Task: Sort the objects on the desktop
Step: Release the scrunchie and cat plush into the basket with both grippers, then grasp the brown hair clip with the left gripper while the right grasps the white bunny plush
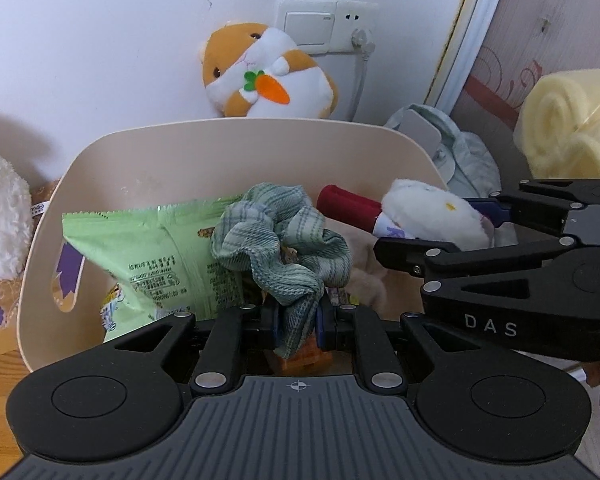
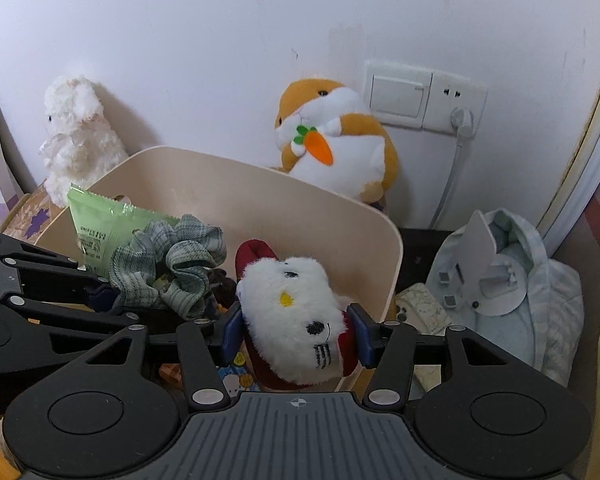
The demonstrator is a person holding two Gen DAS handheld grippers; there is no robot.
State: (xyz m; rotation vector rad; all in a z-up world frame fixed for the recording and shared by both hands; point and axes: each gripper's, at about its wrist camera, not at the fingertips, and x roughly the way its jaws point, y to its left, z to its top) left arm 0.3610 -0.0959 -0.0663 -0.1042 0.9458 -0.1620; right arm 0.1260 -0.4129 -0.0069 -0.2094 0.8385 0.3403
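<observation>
Both grippers work over the beige bin (image 1: 236, 148), which stands near the wall in front of the hamster plush (image 1: 268, 72).

Left gripper (image 1: 298, 320): clenched on the plaid scrunchie (image 1: 284, 248). The jaws pinch one narrow fold, so most of the fabric bunches loose above the pads. The scrunchie hangs inside the bin's outline, over the green snack bag (image 1: 152, 248) that lies in the bin. A pinch on one fold suffices because the item is light and soft.

Right gripper (image 2: 298, 334): grasping the white plush toy (image 2: 296, 316), which has a red part behind it. The blue pads (image 2: 233, 332) press its sides at a mid-width opening; the filling compresses, so the hold is broad rather than tight. The toy sits over the bin's near right corner, above the other contents.

Judgement: both items are positioned for release into the bin. Open the jaws only while each item is inside the rim, as the toy is near the bin's right wall (image 2: 392, 280).
</observation>
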